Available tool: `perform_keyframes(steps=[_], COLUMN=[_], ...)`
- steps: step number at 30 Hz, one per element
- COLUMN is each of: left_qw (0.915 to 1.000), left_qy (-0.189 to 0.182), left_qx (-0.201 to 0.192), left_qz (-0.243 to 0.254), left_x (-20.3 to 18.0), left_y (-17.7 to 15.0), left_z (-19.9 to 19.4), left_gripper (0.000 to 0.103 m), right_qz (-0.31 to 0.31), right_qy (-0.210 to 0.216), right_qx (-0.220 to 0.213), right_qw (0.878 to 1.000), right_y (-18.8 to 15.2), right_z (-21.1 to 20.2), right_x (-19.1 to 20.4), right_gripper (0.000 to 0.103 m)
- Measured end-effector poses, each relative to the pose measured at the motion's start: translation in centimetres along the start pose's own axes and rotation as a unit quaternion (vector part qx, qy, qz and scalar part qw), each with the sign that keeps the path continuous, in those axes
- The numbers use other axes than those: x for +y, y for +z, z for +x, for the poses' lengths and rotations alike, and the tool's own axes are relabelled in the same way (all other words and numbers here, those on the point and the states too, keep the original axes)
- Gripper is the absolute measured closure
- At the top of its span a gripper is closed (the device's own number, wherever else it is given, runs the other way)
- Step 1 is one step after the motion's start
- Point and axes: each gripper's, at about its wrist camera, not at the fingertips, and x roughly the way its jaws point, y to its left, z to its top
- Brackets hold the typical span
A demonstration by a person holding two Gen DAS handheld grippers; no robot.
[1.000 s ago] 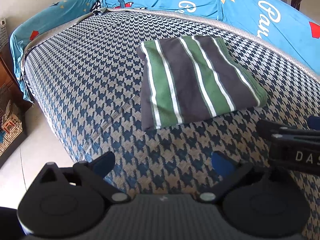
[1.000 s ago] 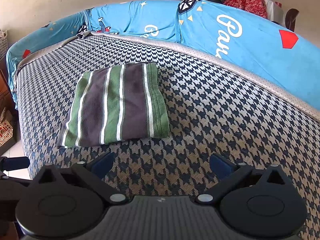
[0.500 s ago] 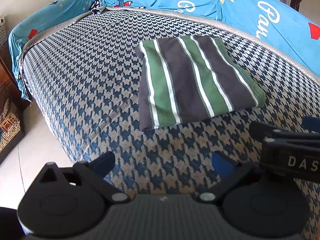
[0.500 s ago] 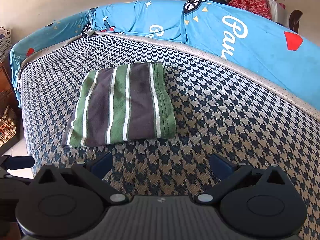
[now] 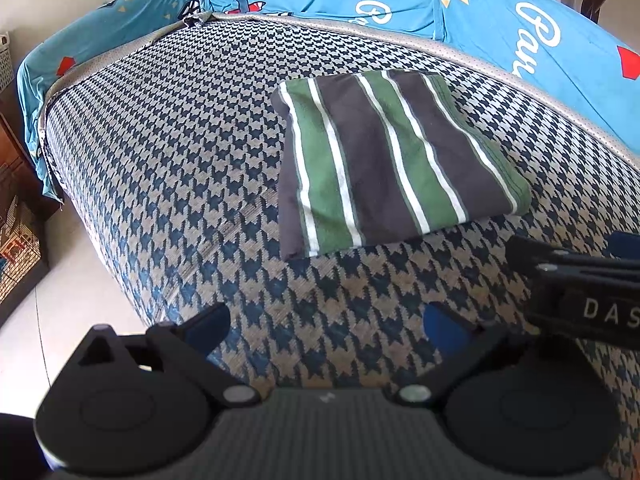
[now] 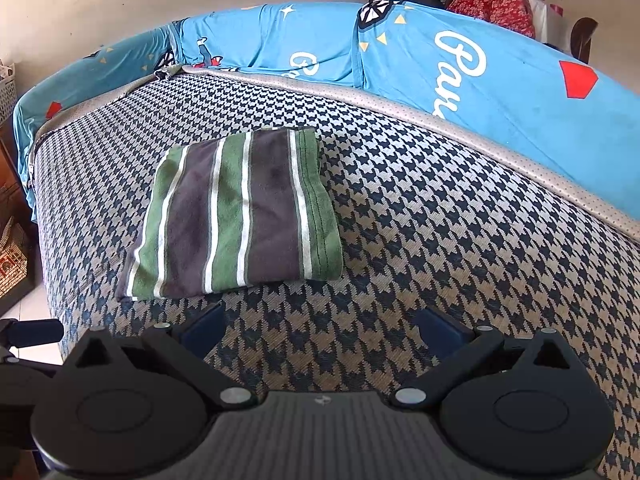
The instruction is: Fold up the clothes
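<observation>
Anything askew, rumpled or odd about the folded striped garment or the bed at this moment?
Nothing stands out. The striped garment lies folded in a flat, compact rectangle on the houndstooth bed cover, edges fairly even. Both claws, left claw and right claw, are open, empty and clear of it.

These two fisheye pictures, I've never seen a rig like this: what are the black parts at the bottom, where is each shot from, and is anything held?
No robot here: a person holds one set of tongs in each hand, with a camera on each looking forward along the fingers. The left view shows the left tongs, open and empty, with the other tool at its right edge. The right view shows the right tongs, also open and empty. Ahead of both, a folded striped garment in green, grey and white lies flat on a houndstooth-patterned bed. Blue printed cushions line the far side.
</observation>
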Motion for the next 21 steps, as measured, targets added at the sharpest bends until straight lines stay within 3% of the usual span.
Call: perform_keyframes(steps=[21], left_qw=[0.9999], left_qy=[-0.007], left_qx=[0.007], left_qz=[-0.003], left_x=[0.26], left_y=[-0.83], left_z=[-0.67], left_gripper=[0.000], right_qz=[0.000], right_qy=[-0.003], right_qx=[0.002], right_qw=[1.000], right_y=[0.22], right_z=[0.06], right_x=[-0.06], right_gripper=[0.000])
